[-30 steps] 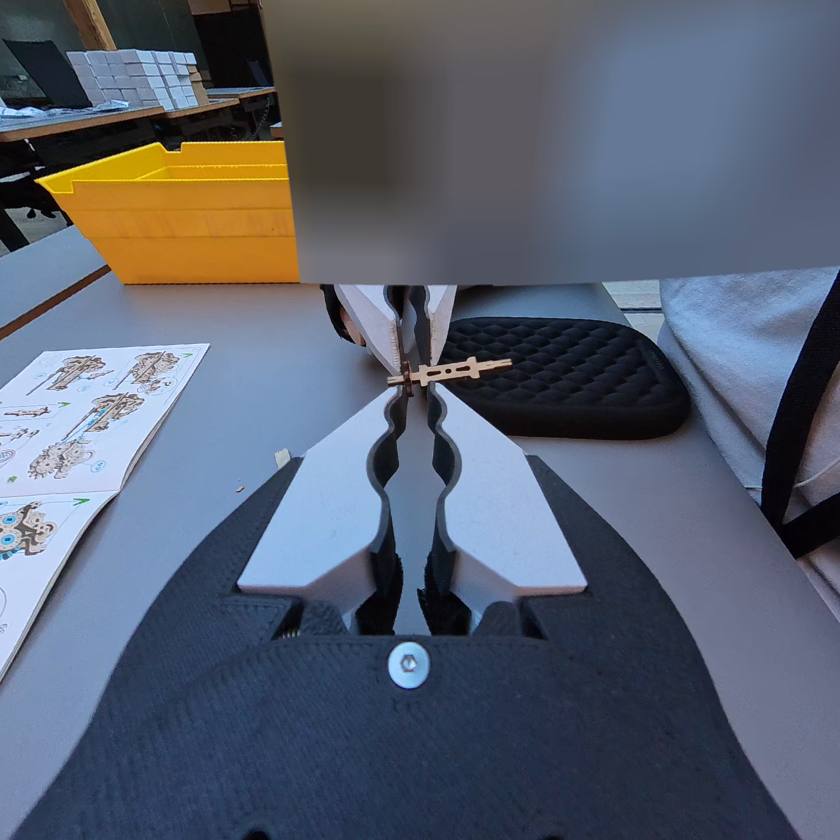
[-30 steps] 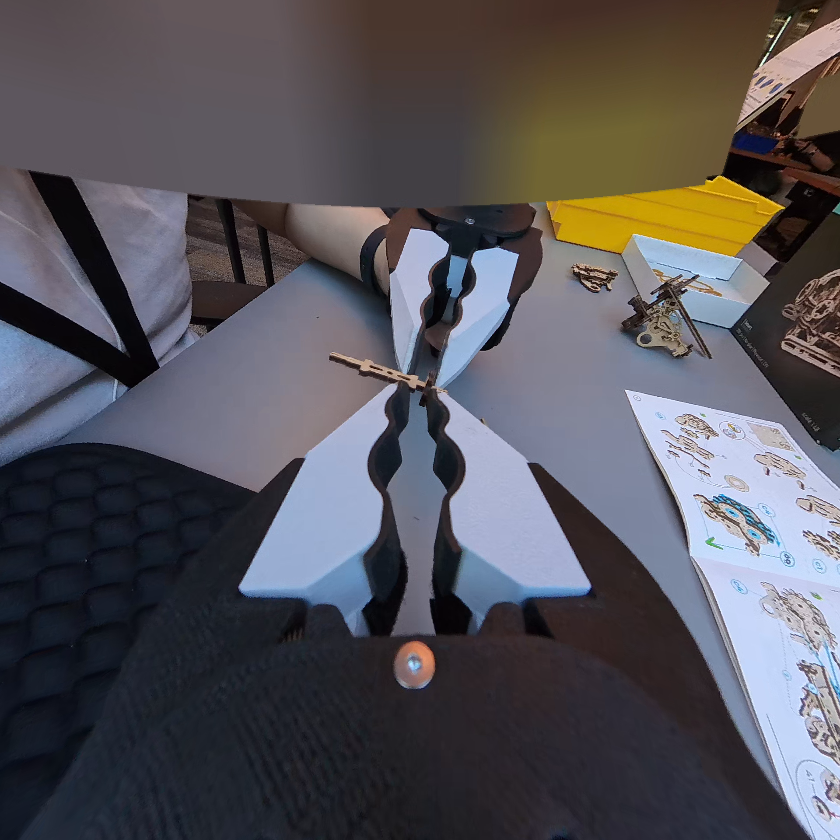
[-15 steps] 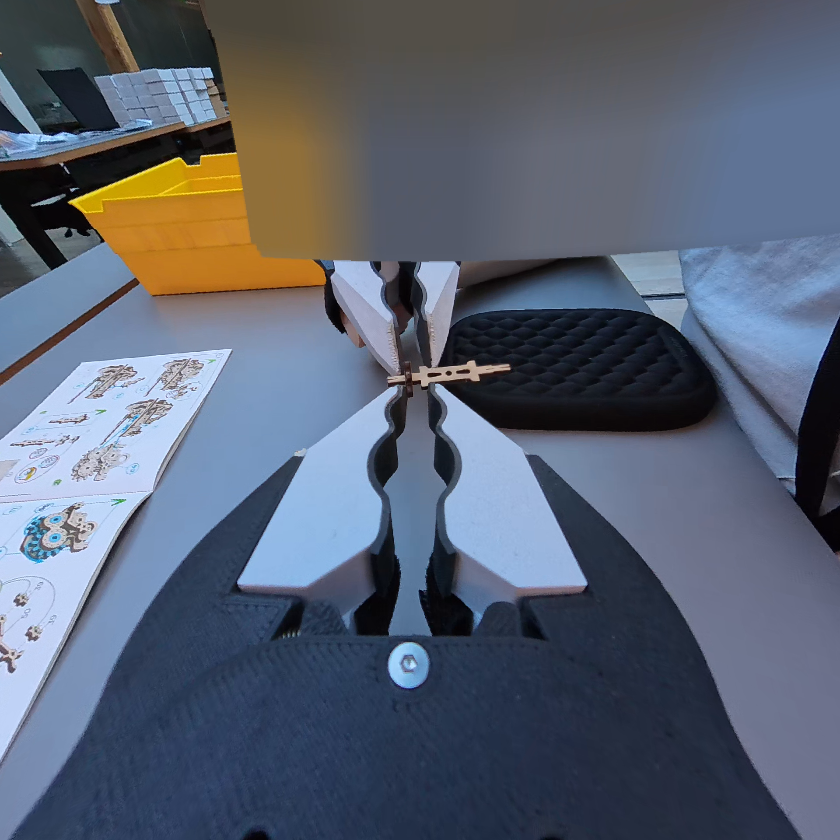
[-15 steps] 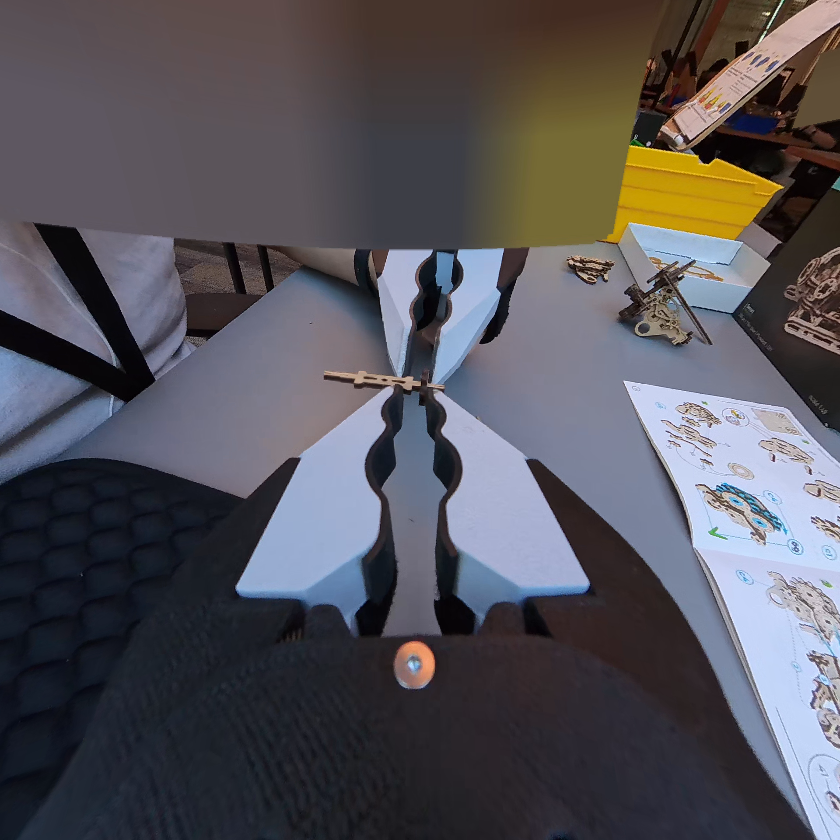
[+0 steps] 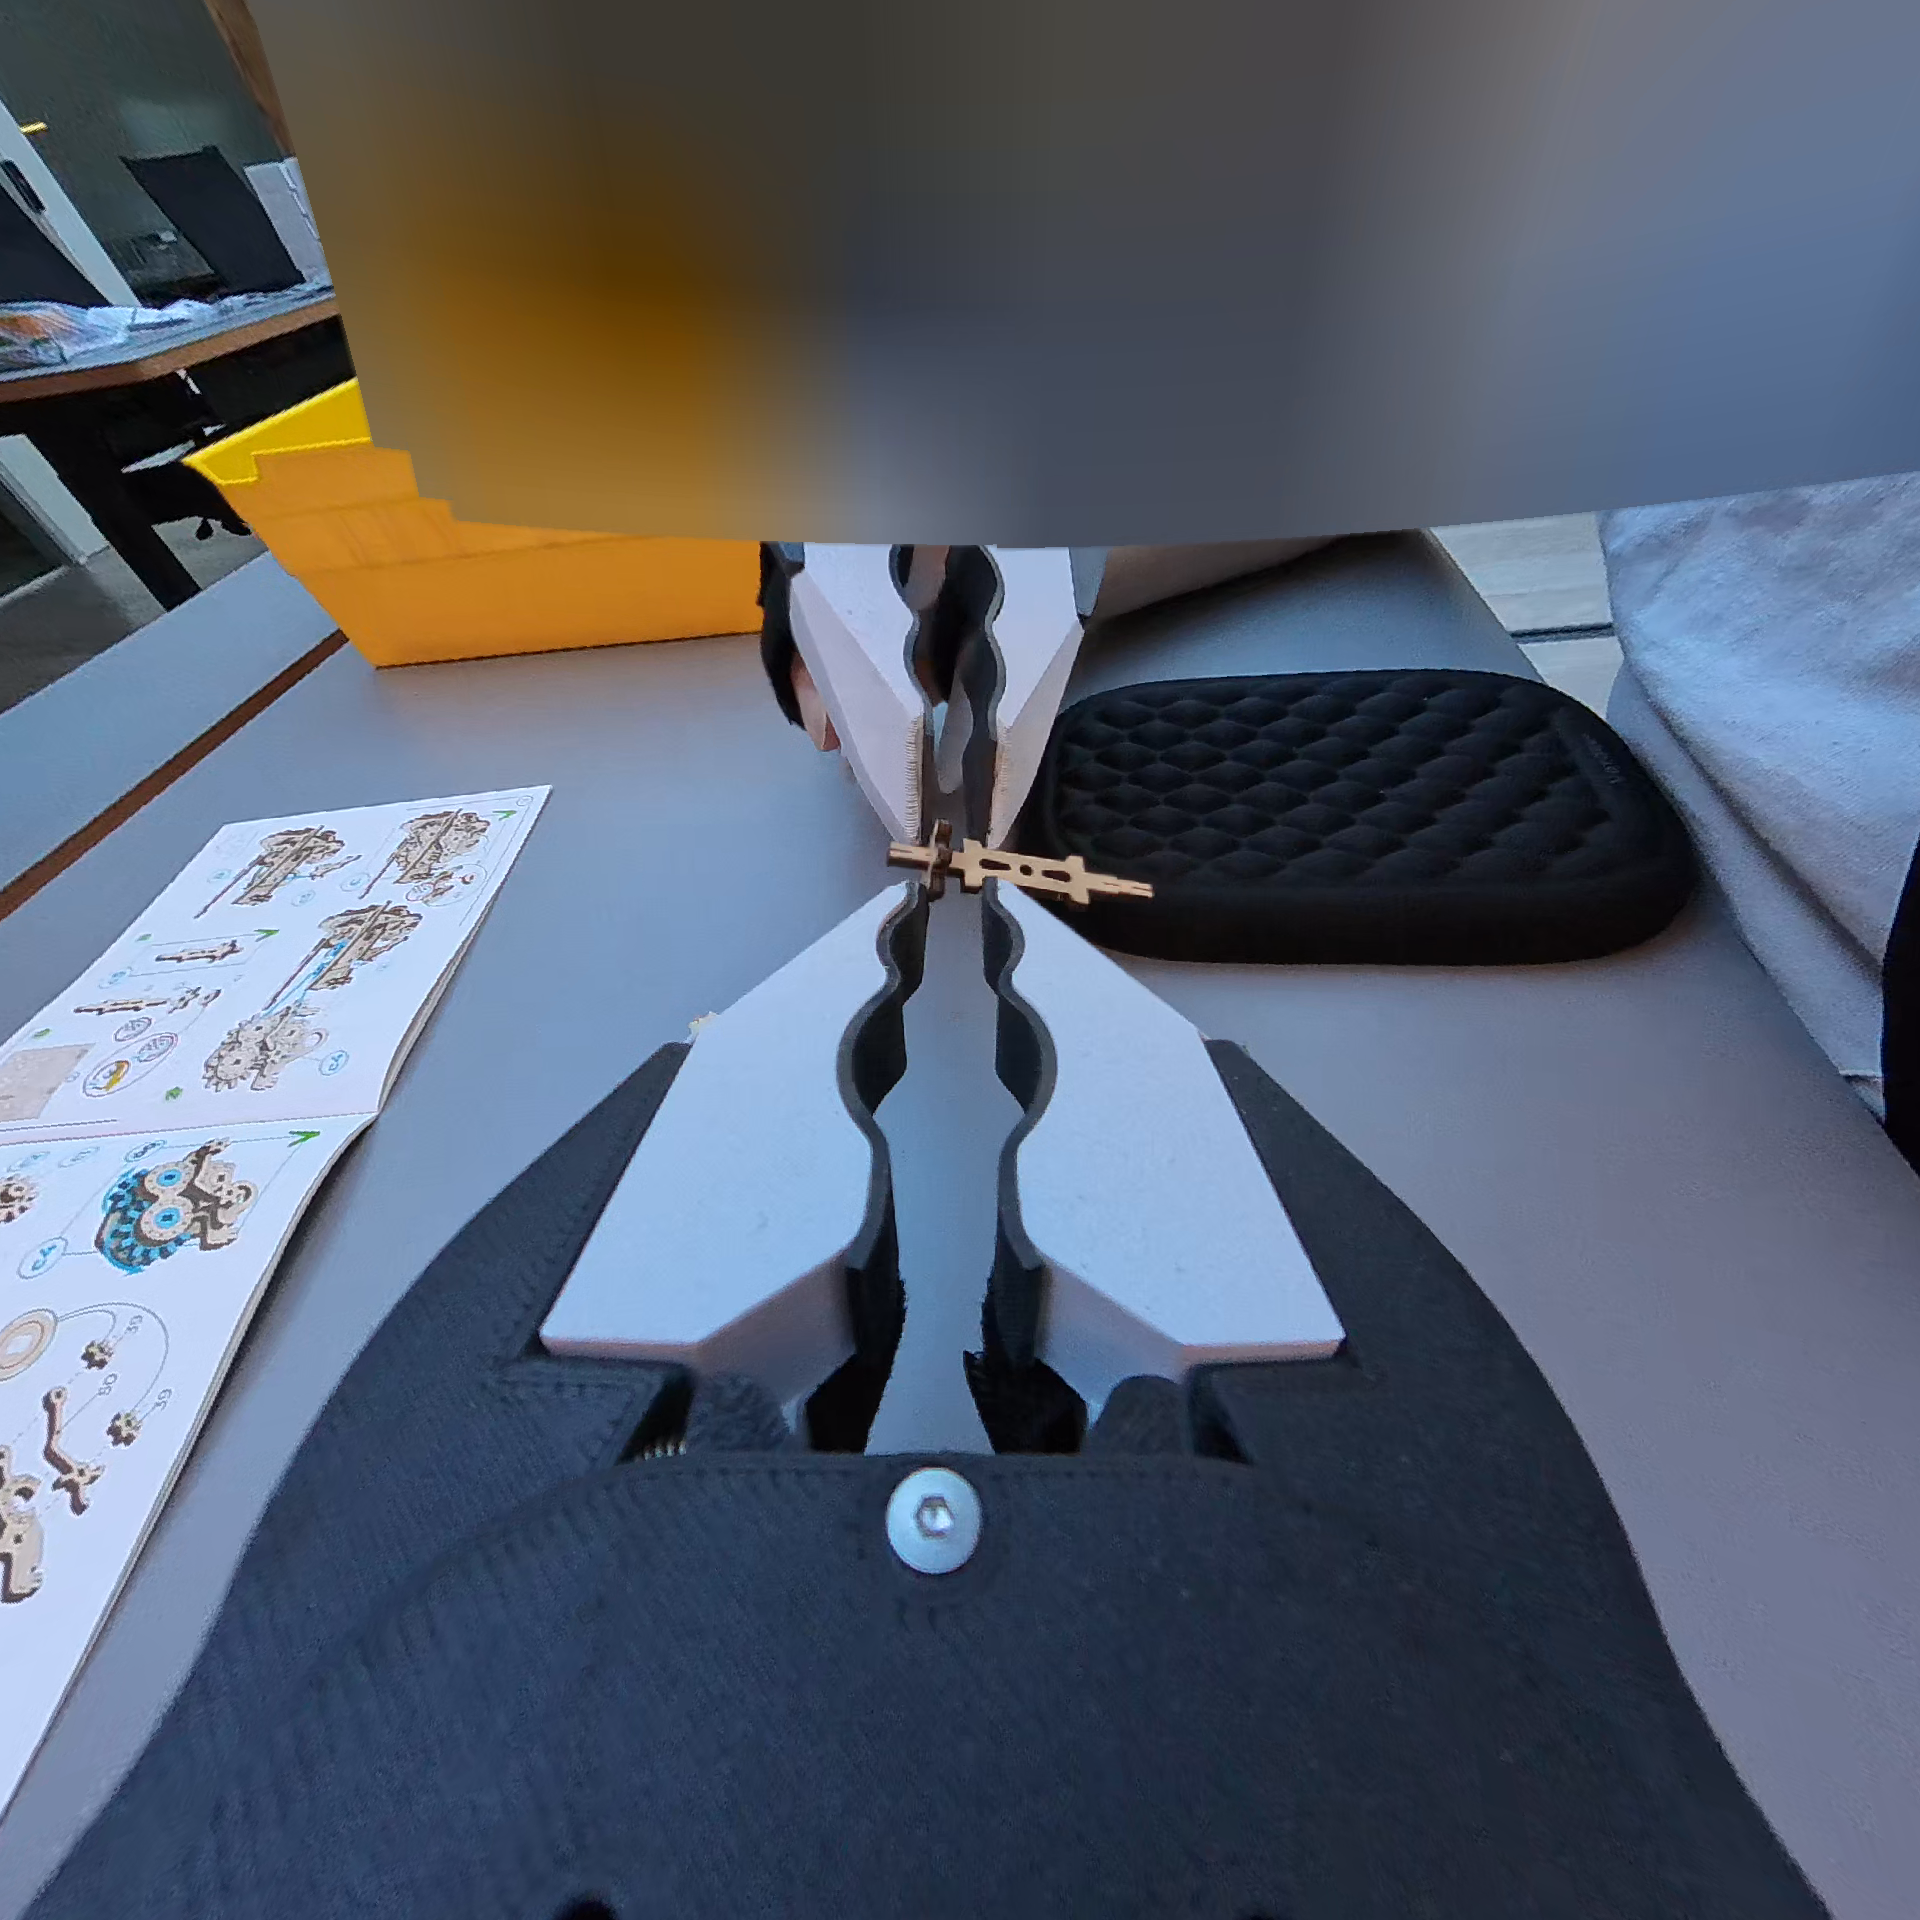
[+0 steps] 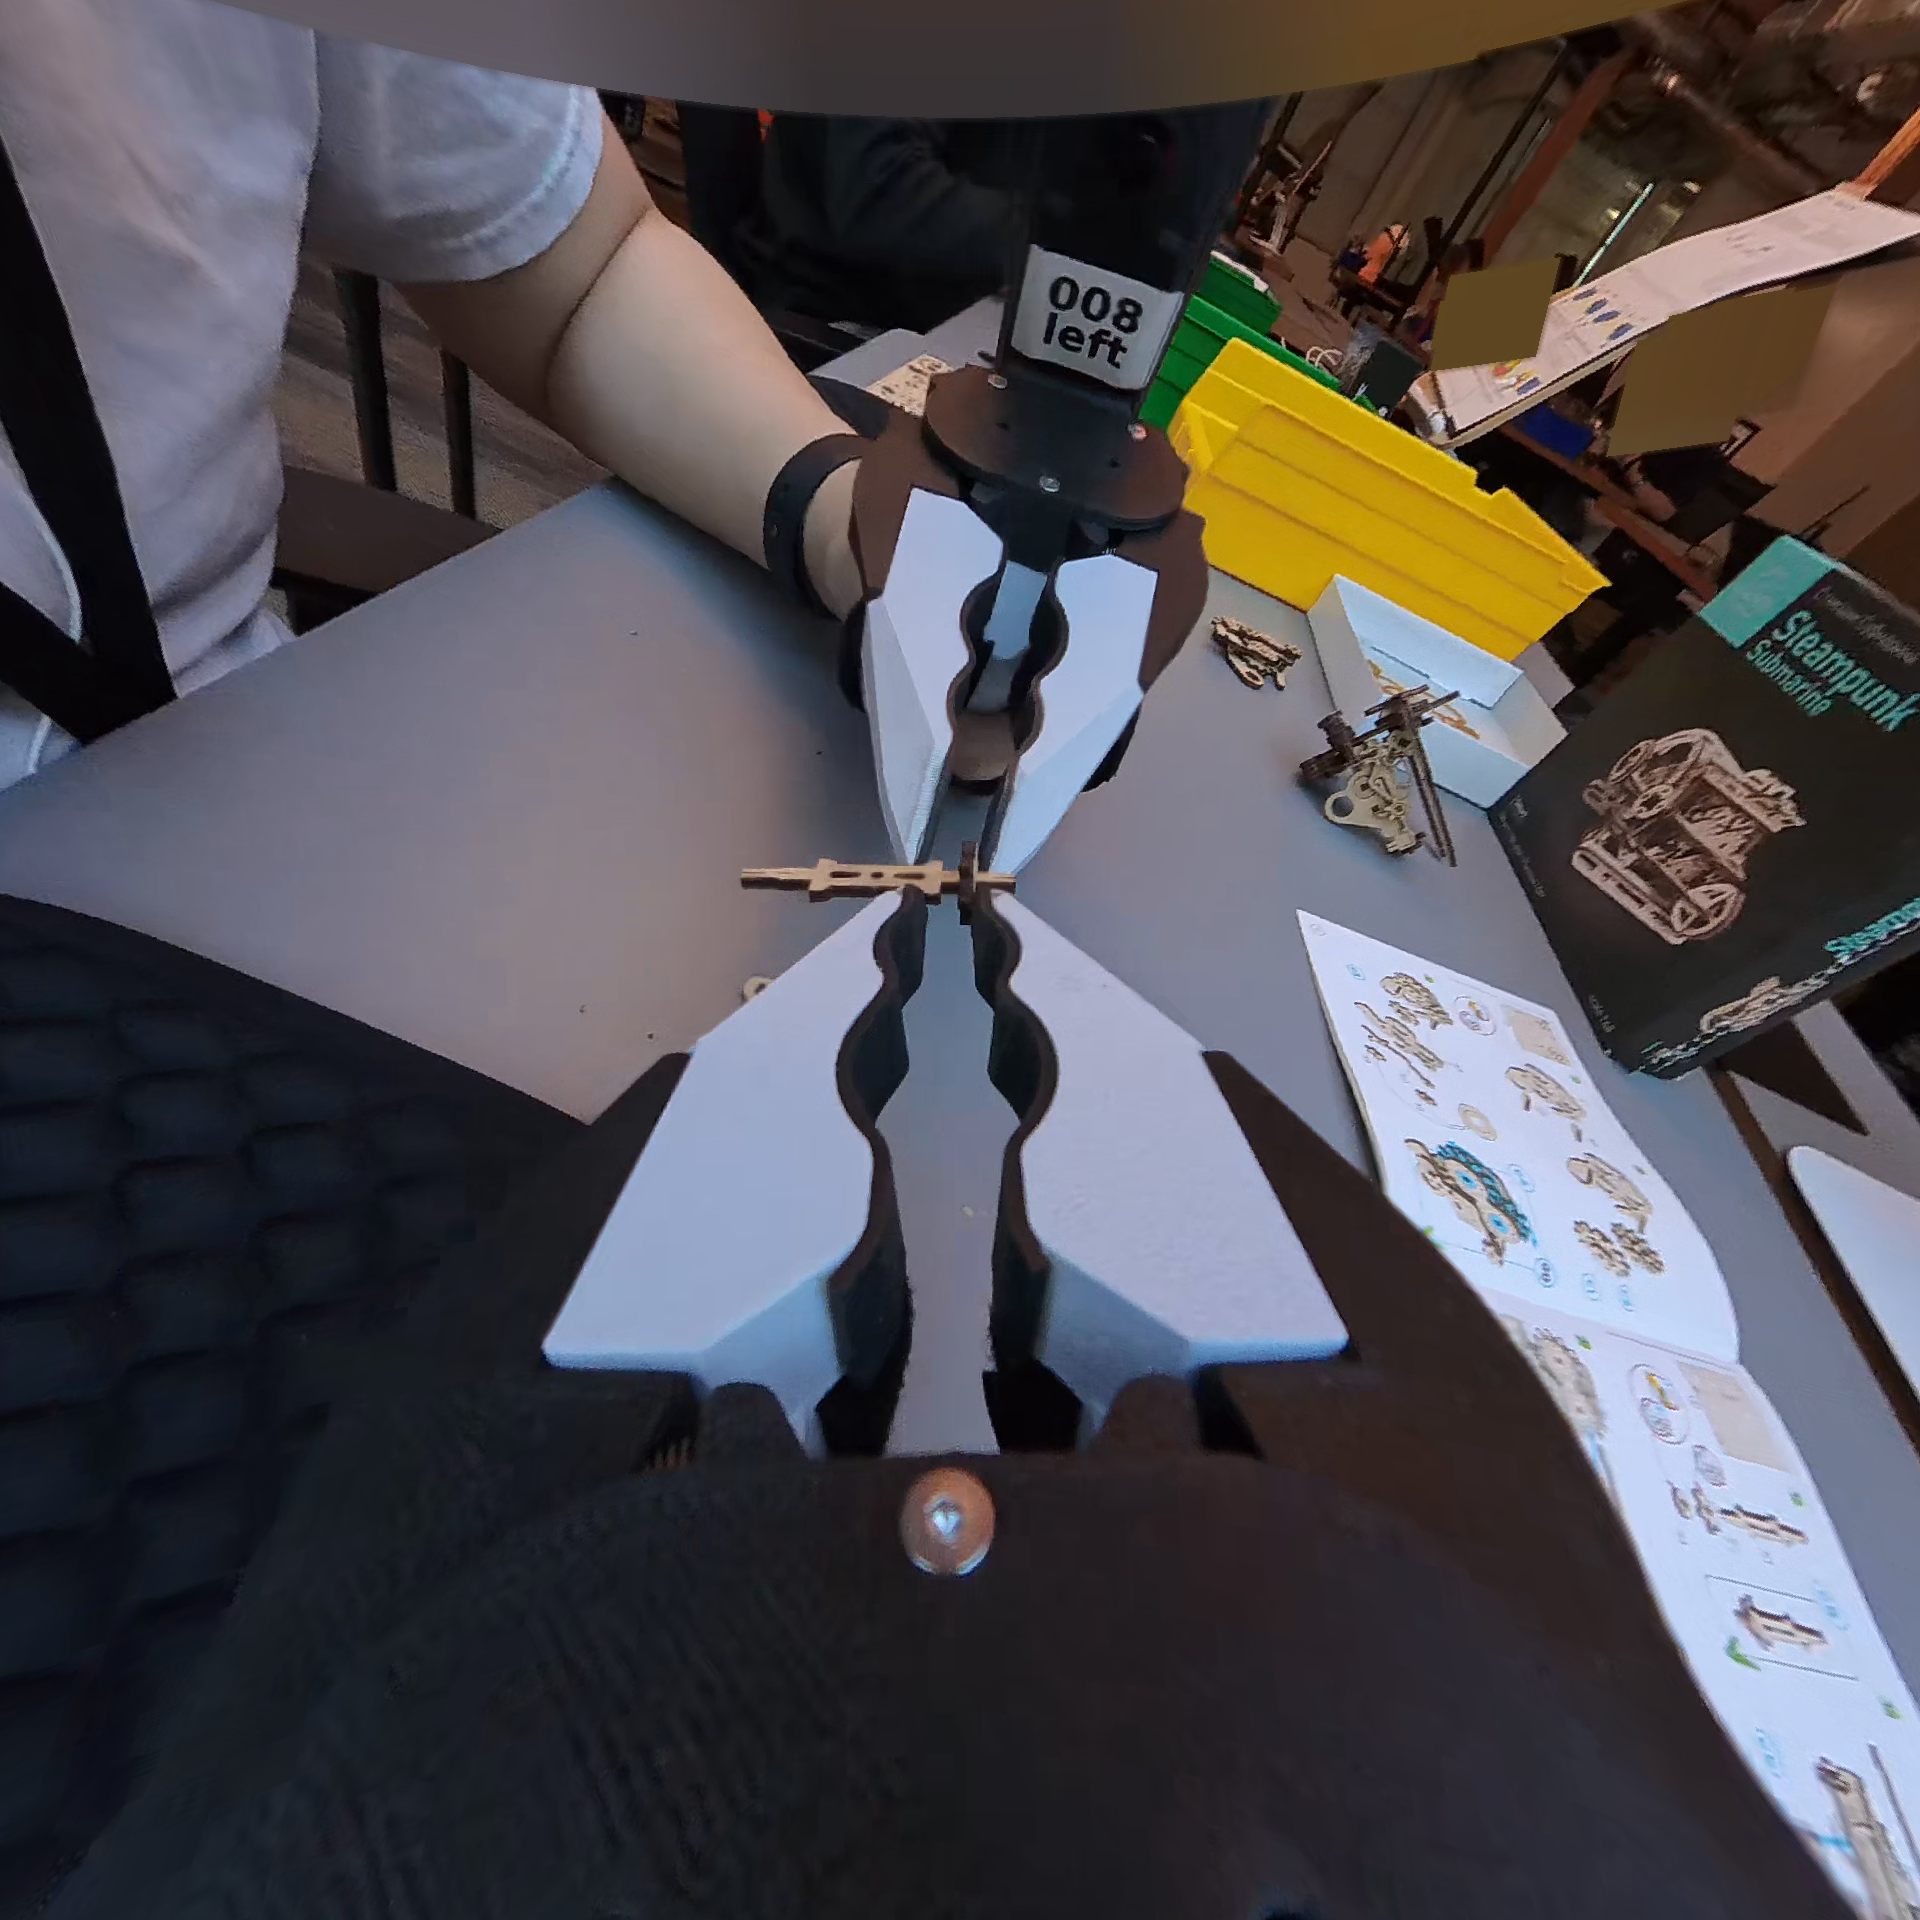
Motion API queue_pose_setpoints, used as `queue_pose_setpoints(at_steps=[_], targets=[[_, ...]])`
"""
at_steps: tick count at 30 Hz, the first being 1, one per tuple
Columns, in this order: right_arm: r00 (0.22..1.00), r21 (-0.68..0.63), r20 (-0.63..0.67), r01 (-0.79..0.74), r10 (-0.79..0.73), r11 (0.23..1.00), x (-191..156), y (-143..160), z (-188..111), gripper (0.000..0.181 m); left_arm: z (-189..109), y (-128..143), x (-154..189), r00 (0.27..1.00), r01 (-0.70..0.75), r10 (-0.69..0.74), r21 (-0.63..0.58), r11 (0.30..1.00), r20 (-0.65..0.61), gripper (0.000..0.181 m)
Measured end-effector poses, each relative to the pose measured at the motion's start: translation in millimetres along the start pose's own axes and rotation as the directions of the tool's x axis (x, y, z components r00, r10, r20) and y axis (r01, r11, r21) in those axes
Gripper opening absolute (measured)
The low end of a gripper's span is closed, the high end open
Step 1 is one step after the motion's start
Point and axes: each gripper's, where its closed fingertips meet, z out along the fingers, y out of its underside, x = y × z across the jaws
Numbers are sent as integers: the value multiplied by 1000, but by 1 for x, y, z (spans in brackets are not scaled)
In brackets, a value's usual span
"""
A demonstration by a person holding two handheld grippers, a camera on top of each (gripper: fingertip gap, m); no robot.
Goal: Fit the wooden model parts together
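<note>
Left wrist view, left to right: open instruction booklet (image 5: 239,997) flat on the grey table (image 5: 1403,1091); stacked yellow bins (image 5: 499,582) at the far left; black quilted pad (image 5: 1340,810) at the right, a grey sleeve beyond it.

Centre: left gripper (image 5: 951,894) and right gripper (image 5: 956,821) meet tip to tip above the table. Between them, a thin wooden axle piece (image 5: 1023,868) lies crosswise, roughly level, carrying a small dark wooden disc (image 5: 940,868) near its left end. Left gripper's jaws stand a narrow gap apart, the disc at their tips; whether they actually pinch it I cannot tell. Right gripper's jaws nearly closed, tips pressed on the axle just right of the disc.

Right wrist view, left to right: same pad near left; axle (image 6: 873,879) now pointing left, disc (image 6: 968,871) toward its right end. Right gripper (image 6: 948,904) near, left gripper (image 6: 961,847) far, held by a hand with a black wrist strap. Farther right: a partly built wooden model (image 6: 1377,774), a white tray (image 6: 1434,675), a dark kit box (image 6: 1745,821), booklet (image 6: 1507,1143) near right.
</note>
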Motion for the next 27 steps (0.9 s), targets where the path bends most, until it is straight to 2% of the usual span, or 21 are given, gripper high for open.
queue_pose_setpoints(at_steps=[4,12,20,27], targets=[[994,-20,-31,106,-106,994,0,1,0,7,0,1,-1,1000,12,-12,1,1000,4,8],[989,-19,-28,143,-144,990,-1,3,0,7,2,3,-2,995,-82,83,-14,997,54,8],[990,-16,3,144,-144,989,-5,4,1,8,3,4,3,972,-215,220,-59,975,86,7],[993,-23,17,120,-120,993,-7,5,1,7,3,5,5,958,-262,270,-85,961,100,7]])
